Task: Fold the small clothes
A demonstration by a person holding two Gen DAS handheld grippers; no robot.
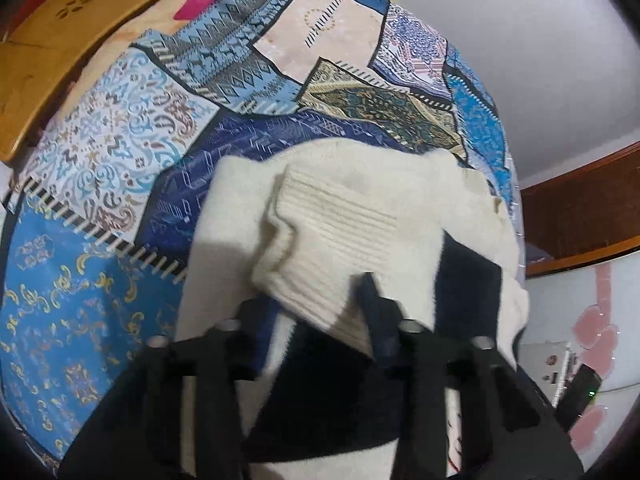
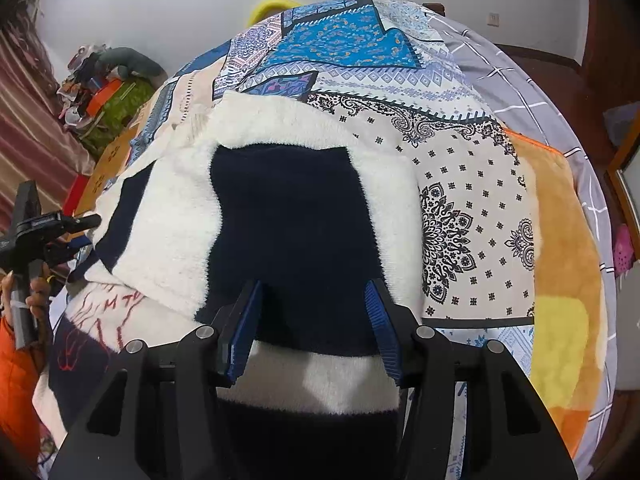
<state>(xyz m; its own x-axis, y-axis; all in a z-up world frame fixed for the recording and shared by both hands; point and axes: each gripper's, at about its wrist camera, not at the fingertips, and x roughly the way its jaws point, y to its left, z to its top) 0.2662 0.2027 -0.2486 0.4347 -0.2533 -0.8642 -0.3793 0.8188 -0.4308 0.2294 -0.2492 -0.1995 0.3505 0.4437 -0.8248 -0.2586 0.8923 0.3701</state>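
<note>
- Now my left gripper (image 1: 320,300) pinches the ribbed cuff (image 1: 336,216) of the white and navy fuzzy sweater (image 2: 288,216).
- My right gripper (image 2: 312,320) stands spread over the sweater, which lies on the patchwork blanket (image 2: 472,184).

bare patchwork bedspread (image 2: 472,184) lies open right of the fleece garment (image 2: 288,220), room to pass there. the orange plush blanket (image 2: 560,240) bounds that side. on the left, the left gripper (image 2: 52,228) crowds the garment's edge. beyond the ribbed cuff (image 1: 340,216), open patchwork runs up to the wooden board (image 1: 60,32).
</note>
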